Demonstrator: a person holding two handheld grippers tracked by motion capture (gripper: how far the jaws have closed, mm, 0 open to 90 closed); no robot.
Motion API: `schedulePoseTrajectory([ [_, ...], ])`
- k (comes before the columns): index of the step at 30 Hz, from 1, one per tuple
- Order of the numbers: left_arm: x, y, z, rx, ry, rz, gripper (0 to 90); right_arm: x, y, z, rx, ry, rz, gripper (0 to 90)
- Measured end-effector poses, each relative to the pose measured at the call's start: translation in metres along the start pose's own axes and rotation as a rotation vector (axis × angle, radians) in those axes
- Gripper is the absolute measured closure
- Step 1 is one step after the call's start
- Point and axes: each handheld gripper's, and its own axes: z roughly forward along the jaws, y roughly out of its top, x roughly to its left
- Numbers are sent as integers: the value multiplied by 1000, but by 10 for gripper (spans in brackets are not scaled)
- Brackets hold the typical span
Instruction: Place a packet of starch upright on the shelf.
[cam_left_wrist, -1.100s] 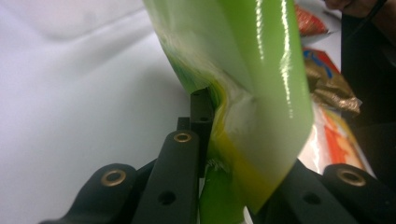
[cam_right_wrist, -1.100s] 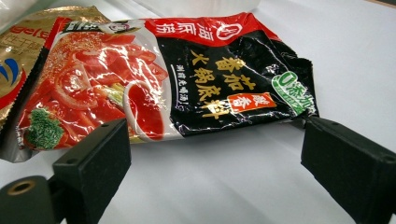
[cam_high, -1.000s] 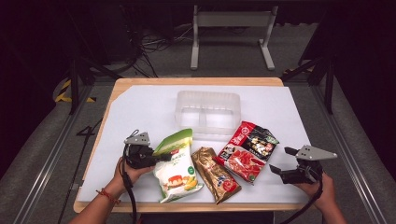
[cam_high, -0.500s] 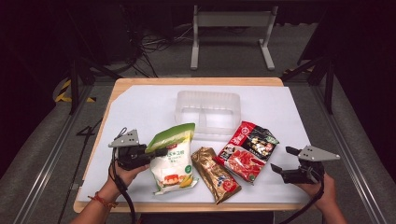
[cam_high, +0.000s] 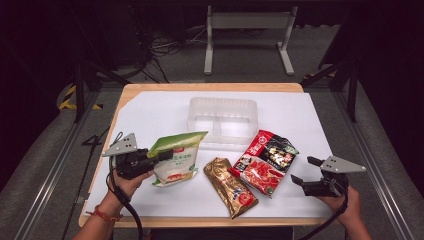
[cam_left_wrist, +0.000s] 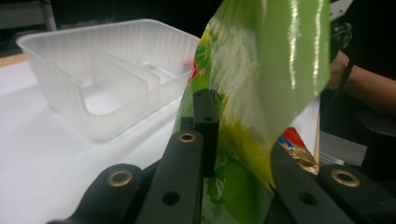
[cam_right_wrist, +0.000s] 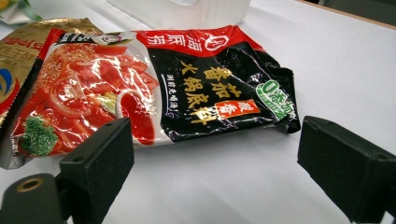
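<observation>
A white sheet (cam_high: 150, 120) is covering a wooden table (cam_high: 210, 87) in a dark room, with a grey frame (cam_high: 247, 30) standing on the floor behind it. The left gripper (cam_high: 161, 156) is clamping the green bag (cam_high: 176, 157) by its left edge, and the bag is hanging tilted just above the sheet at the front left. In the left gripper view the jaws are pinching the glossy green film (cam_left_wrist: 275, 60), with the clear tray (cam_left_wrist: 116, 79) sitting beyond it. That tray (cam_high: 222, 117) is resting at the middle of the sheet, near the bag. The gold packet (cam_high: 231, 186) is lying beside the bag, touching the red packet (cam_high: 264, 162). The right gripper (cam_high: 306, 174) is hovering at the front right with its jaws wide and nothing between them, facing the red packet (cam_right_wrist: 154, 84) just ahead.
</observation>
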Motion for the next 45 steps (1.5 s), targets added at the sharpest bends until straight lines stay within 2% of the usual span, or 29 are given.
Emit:
schedulePoseTrajectory([
  [2, 0, 2, -3, -10, 9, -11, 897, 0, 0, 0, 0, -3, 0, 115],
  [3, 1, 4, -5, -30, 21, -25, 897, 0, 0, 0, 0, -3, 4, 115],
  [4, 2, 6, -6, -36, 16, -29, 898, -1, 0, 0, 0, -5, 8, 115],
  [5, 2, 8, -6, -43, 20, -20, 898, -1, -1, 0, 0, -5, 10, 115],
  [10, 2, 19, -3, -81, 30, -37, 898, -2, -1, 0, -2, -11, 10, 115],
  [17, 6, 42, 14, -142, 29, -72, 898, -2, -1, -1, -2, -13, 11, 115],
  [21, 5, 55, 27, -146, 62, -64, 898, -2, -2, -1, 0, -13, 16, 116],
  [23, 6, 60, 33, -152, 54, -63, 899, -3, -2, -1, -2, -15, 15, 115],
  [24, 7, 63, 36, -154, 72, -64, 899, -3, -2, -2, -2, -16, 15, 115],
  [30, 13, 70, 47, -168, 96, -74, 899, -2, -2, -1, -1, -15, 15, 116],
  [32, 17, 74, 54, -178, 138, -82, 899, -2, -1, -1, 0, -15, 14, 116],
  [33, 17, 74, 54, -178, 138, -82, 900, -3, -2, -1, -1, -15, 14, 116],
  [35, 22, 77, 58, -190, 152, -106, 899, -3, -2, 0, -2, -13, 17, 116],
  [36, 24, 79, 60, -198, 169, -102, 899, -3, -2, 0, -1, -15, 16, 116],
  [37, 27, 81, 65, -202, 188, -117, 899, -3, -2, 0, -1, -15, 15, 117],
  [39, 31, 85, 71, -195, 218, -112, 899, -3, -2, 0, -1, -15, 15, 117],
  [40, 31, 85, 71, -195, 218, -112, 899, -3, -2, 0, -1, -15, 15, 117],
  [41, 35, 89, 78, -196, 243, -117, 899, -3, -2, 0, -1, -15, 16, 117],
  [44, 43, 93, 89, -196, 278, -148, 899, -3, -2, 0, 2, -17, 16, 117],
  [45, 45, 95, 93, -191, 292, -145, 899, -3, -2, 0, 1, -17, 17, 116],
])
